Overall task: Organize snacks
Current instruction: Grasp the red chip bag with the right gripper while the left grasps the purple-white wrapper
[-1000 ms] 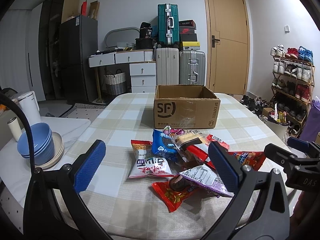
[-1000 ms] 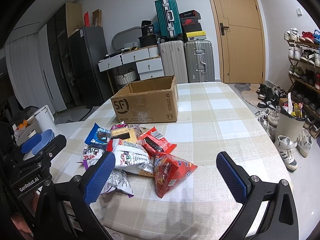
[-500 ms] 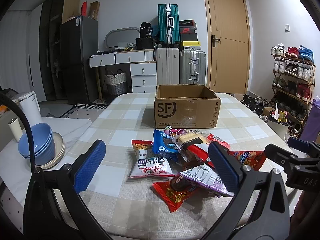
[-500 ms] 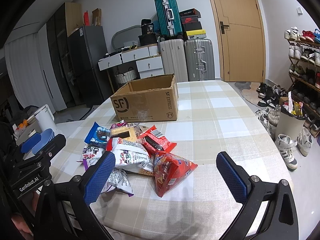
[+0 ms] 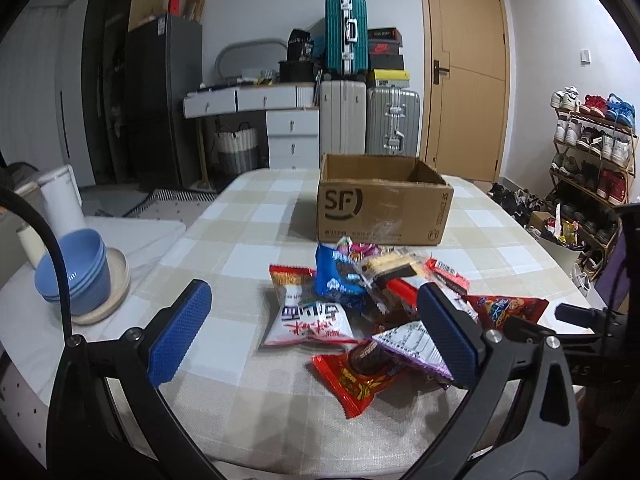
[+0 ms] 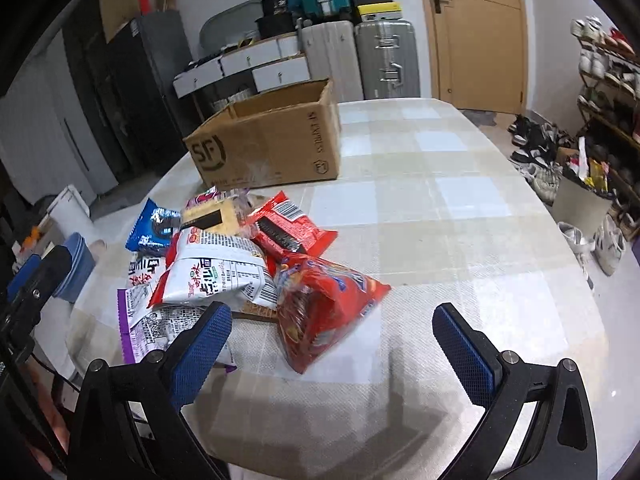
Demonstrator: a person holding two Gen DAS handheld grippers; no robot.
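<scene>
Behind the cardboard box (image 5: 384,204) wall, its inside is hidden.

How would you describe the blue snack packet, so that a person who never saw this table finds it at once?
Start at the open cardboard box on the checked tablecloth; a heap of snack packets lies just in front of it. The blue packet sits at the box end of the heap, on its left side. It is the only blue wrapper, with dark round biscuits pictured on it.

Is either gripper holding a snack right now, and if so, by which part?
No. The left gripper and the right gripper are both open, above the table, nothing between the pads.
</scene>
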